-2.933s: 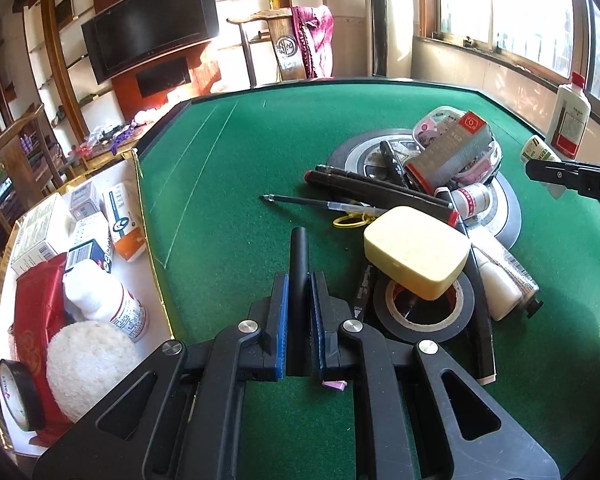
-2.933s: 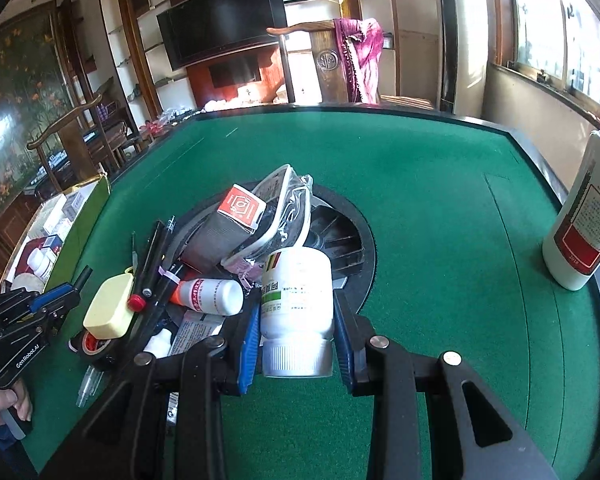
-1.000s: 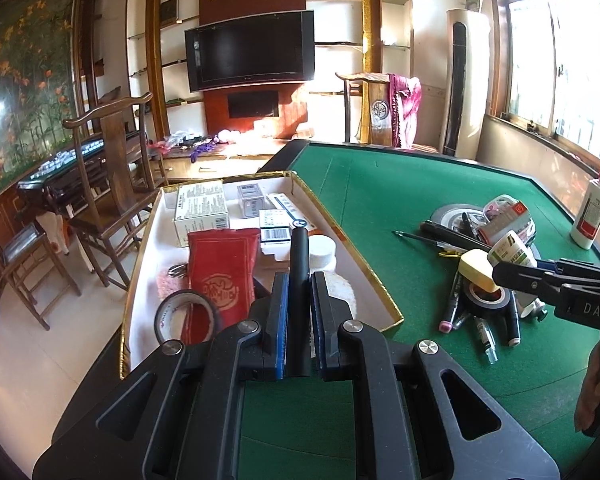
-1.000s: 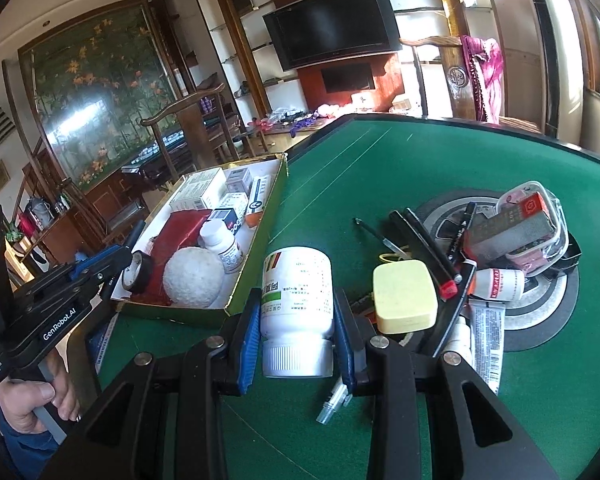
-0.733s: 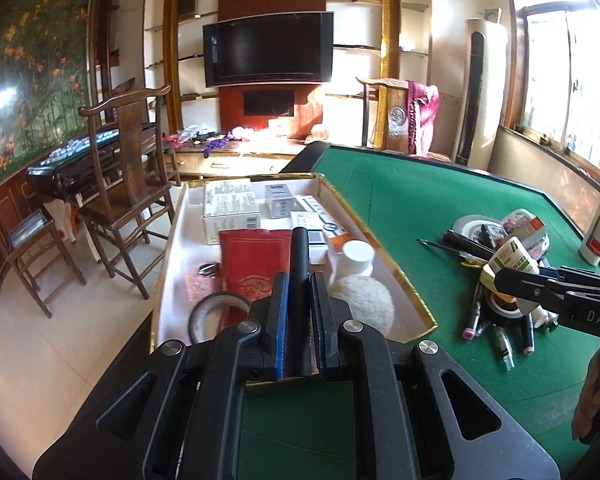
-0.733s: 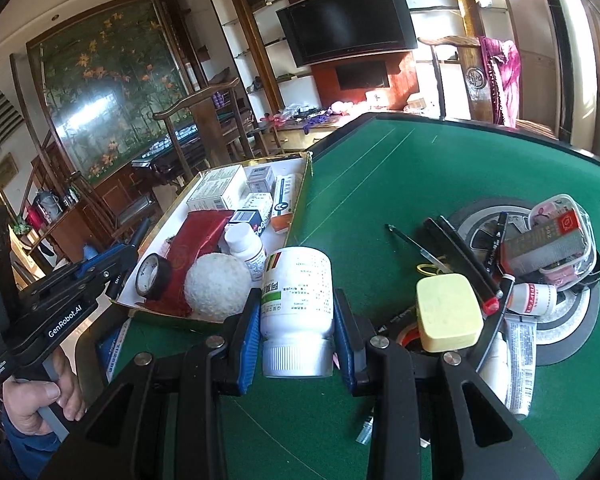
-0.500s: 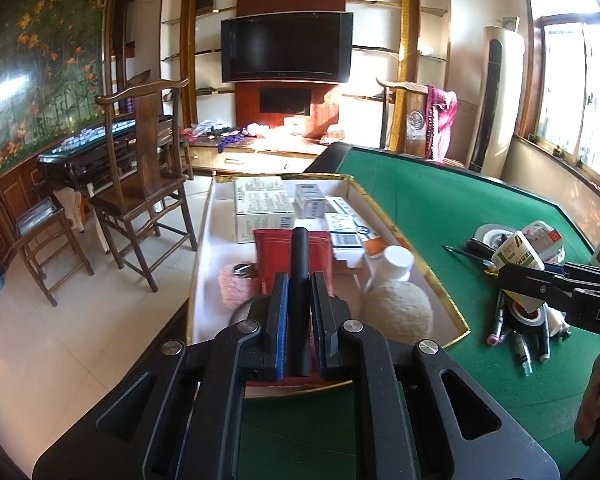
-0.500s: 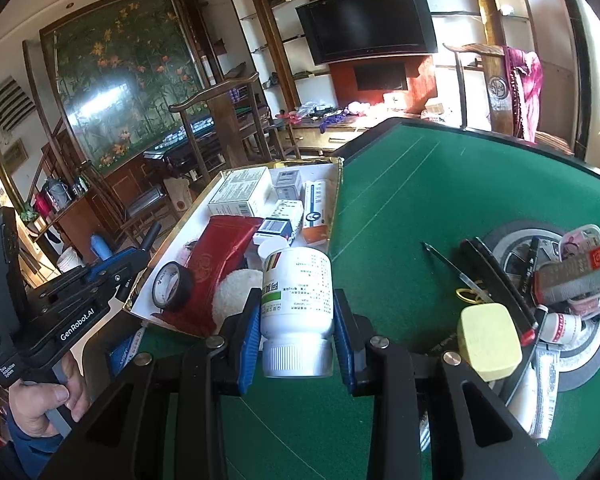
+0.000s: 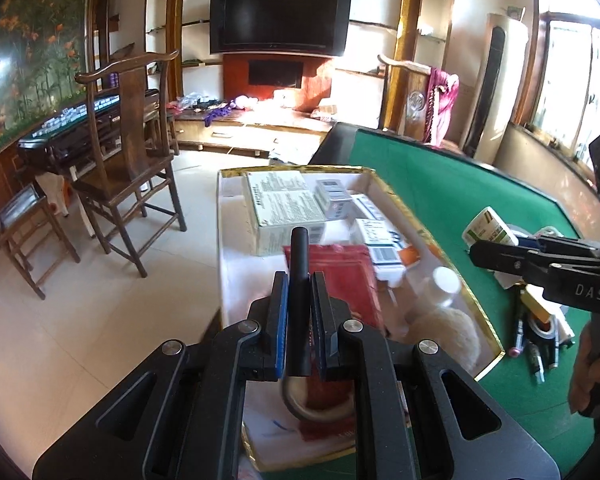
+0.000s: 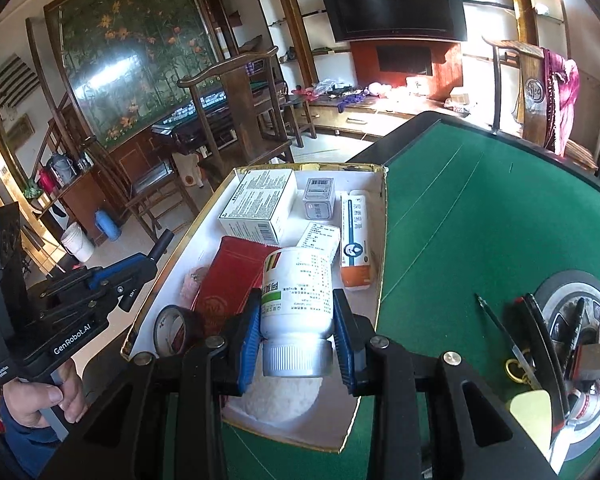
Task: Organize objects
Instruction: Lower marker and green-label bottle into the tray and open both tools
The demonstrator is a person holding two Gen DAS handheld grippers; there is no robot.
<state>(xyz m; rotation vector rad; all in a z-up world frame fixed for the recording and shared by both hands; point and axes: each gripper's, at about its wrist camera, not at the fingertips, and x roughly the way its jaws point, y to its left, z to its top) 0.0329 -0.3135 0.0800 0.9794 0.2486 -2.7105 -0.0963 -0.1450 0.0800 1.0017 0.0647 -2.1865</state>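
my right gripper (image 10: 296,340) is clamped on a white plastic pill bottle (image 10: 296,296), cap toward me, above the gold-rimmed white tray (image 10: 378,280). my left gripper (image 9: 299,316) pinches a black cylindrical marker (image 9: 299,280), pointing to twelve o'clock over the same tray.

"GenRobot.AI" in white on side of left gripper (image 10: 156,250) body, right wrist view. "DAS" in pale letters on side of right gripper (image 9: 476,254) body, rest cut off by frame edge, left wrist view. White pill bottle (image 10: 296,296) label carries printed characters and fine print, too small to read. Boxes in gold-rimmed tray (image 10: 380,280): print and barcodes, illegible.
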